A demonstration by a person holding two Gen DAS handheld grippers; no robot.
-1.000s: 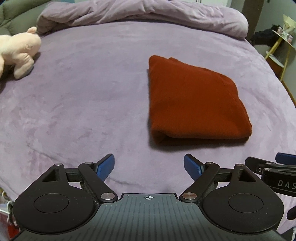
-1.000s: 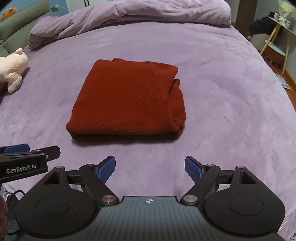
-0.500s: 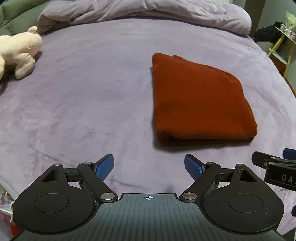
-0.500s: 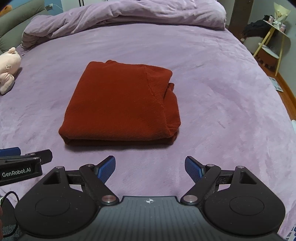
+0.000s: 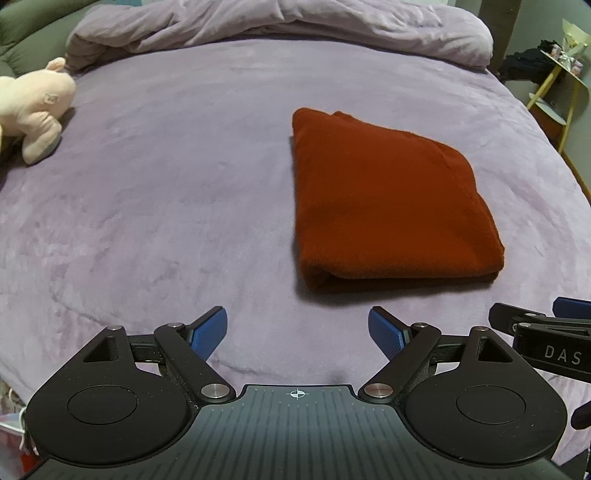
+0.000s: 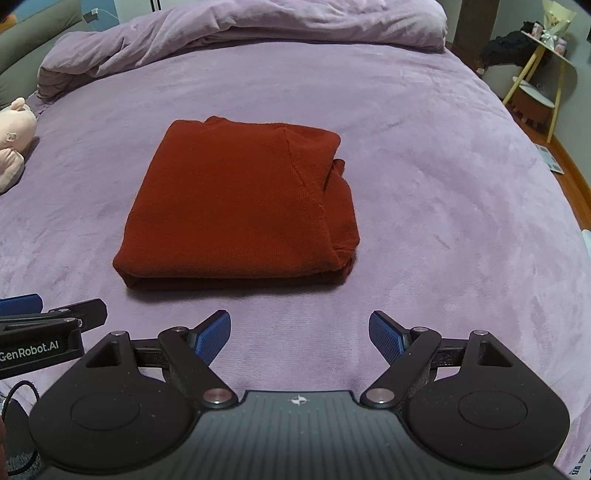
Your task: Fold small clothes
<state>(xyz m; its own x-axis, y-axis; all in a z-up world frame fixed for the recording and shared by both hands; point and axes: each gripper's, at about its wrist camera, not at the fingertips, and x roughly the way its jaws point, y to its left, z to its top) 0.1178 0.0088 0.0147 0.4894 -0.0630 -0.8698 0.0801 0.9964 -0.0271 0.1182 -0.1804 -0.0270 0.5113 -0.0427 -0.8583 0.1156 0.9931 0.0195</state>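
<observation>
A rust-red knit garment [image 5: 388, 199] lies folded into a neat rectangle on the purple bed cover [image 5: 166, 184]. It also shows in the right wrist view [image 6: 240, 206], with a tucked fold along its right side. My left gripper [image 5: 297, 328] is open and empty, held near the bed's front edge, to the left of the garment's near corner. My right gripper [image 6: 299, 330] is open and empty, a short way in front of the garment's near edge. Each gripper shows at the edge of the other's view.
A pink plush toy [image 5: 33, 107] lies at the far left of the bed. A bunched purple duvet [image 6: 240, 33] runs along the far side. A yellow-legged side table [image 6: 543, 74] with small items stands beyond the bed's right edge.
Both grippers have drawn back slightly from the garment and stay open. The garment has not moved.
</observation>
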